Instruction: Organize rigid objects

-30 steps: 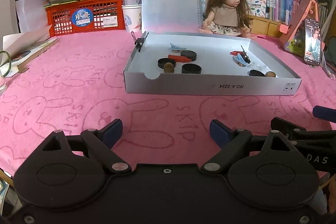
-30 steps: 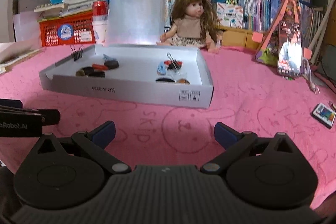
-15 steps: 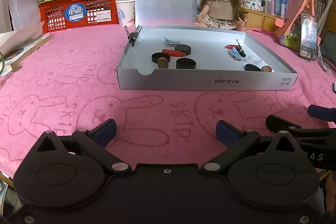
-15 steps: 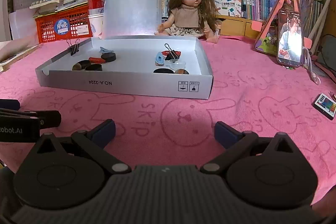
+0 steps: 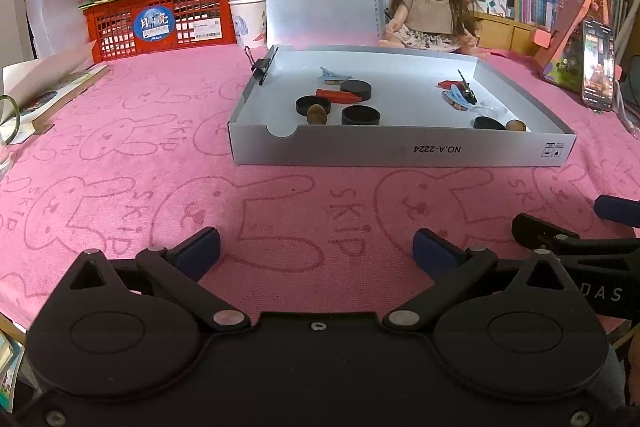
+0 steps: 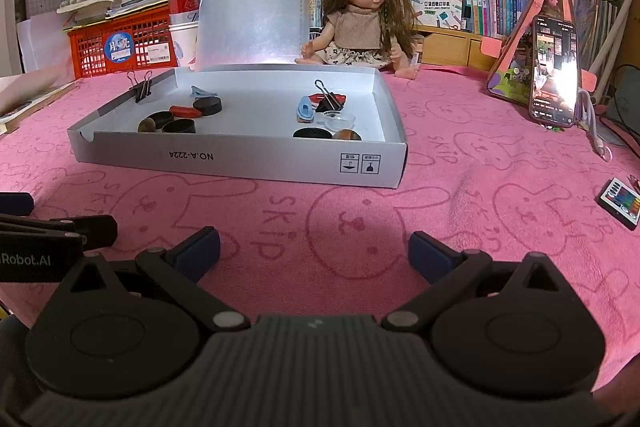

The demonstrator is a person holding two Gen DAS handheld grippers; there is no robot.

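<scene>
I count one tray (image 5: 400, 149), four black caps (image 5: 360, 115), two binder clips (image 6: 139, 87), two blue hair clips (image 6: 304, 108), two brown nuts (image 5: 316, 114), one doll (image 6: 365, 23).

A: What does the left gripper (image 5: 316, 249) look like?
B: Matte black body, two round discs, silver pivot screws, blue fingertip pads (image 5: 198, 251).
A: The right gripper (image 6: 314, 249)?
B: Same build, ribbed grey centre; white "DAS" lettering on it at the left view's right edge.
</scene>
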